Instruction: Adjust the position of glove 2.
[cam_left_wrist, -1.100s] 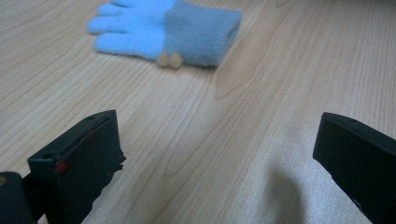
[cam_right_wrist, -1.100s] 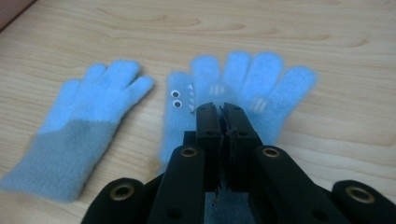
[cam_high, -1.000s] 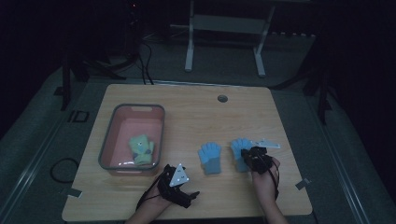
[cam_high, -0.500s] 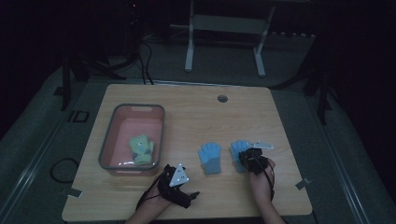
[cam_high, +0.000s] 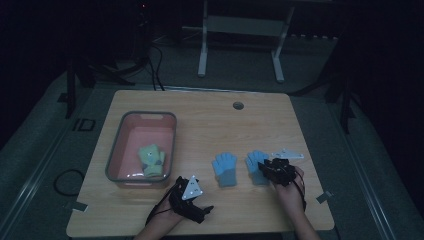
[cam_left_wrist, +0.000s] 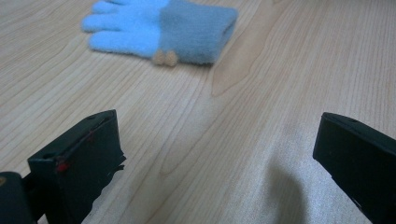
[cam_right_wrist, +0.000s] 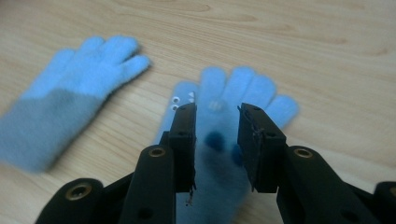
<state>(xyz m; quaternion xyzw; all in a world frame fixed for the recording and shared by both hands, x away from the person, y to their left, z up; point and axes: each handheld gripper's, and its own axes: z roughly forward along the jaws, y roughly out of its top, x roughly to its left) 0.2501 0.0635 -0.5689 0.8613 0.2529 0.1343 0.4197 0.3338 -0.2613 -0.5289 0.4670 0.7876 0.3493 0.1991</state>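
High view: right gripper (cam_high: 270, 168) sits over the right blue glove (cam_high: 256, 165) near the table's (cam_high: 210, 120) right edge; left blue glove (cam_high: 225, 169) lies just beside it; left gripper (cam_high: 200, 212) rests at the near edge. Left gripper view: jaws wide apart, holding nothing, above bare wood. Right gripper view: jaws partly closed, straddling the right glove's palm; whether they pinch the fabric, cannot tell.
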